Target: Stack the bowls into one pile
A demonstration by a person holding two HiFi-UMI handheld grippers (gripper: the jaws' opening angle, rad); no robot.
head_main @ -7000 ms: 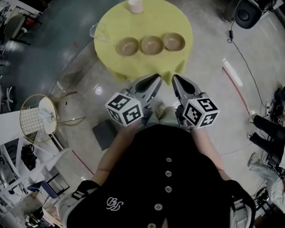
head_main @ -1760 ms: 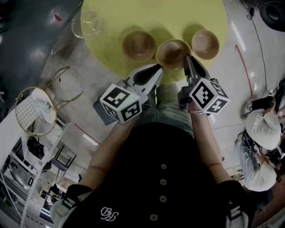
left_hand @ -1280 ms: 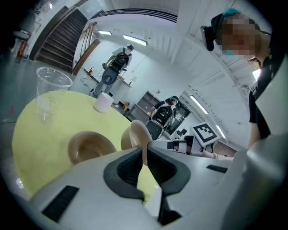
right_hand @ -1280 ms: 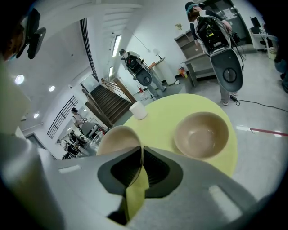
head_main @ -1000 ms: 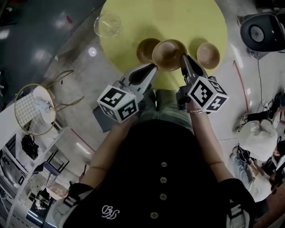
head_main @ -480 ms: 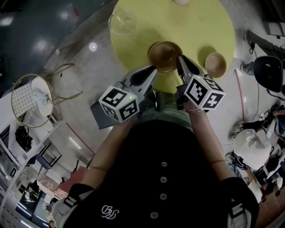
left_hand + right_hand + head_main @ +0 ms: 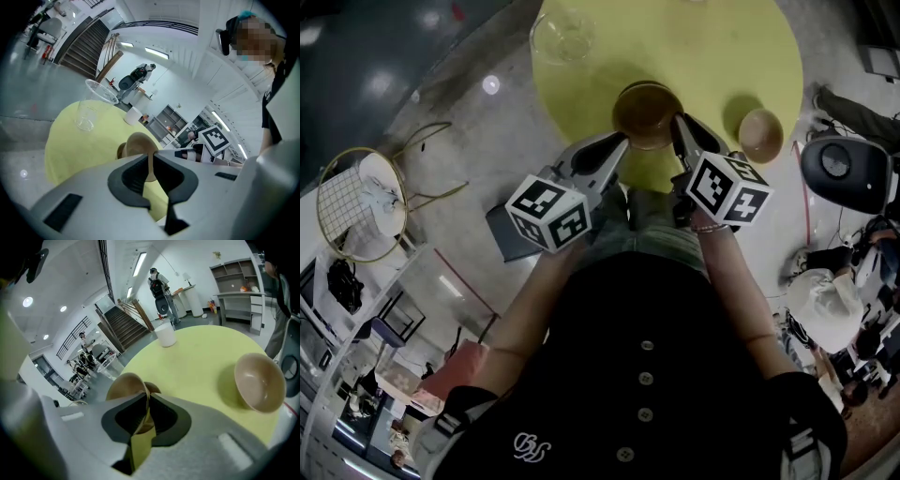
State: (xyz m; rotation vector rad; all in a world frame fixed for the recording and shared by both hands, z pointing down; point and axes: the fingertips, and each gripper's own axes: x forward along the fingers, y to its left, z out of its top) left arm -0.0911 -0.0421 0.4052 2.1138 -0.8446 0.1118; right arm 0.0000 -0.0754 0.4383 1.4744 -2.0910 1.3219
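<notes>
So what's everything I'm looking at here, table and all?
table: one, yellow, round, centre.
bowls: three, tan; top bowl held over lower bowl at the near edge, third bowl alone to the right.
clear cup: one, see-through, table's left edge.
white cup: one, white, far side.
wire stand: one, gold, floor left.
bystander: at least one, white cap, floor right.
left gripper, right gripper: two, grey with black-and-white cubes, both shut on the top bowl's rim.
person: one, black buttoned top, bottom.
</notes>
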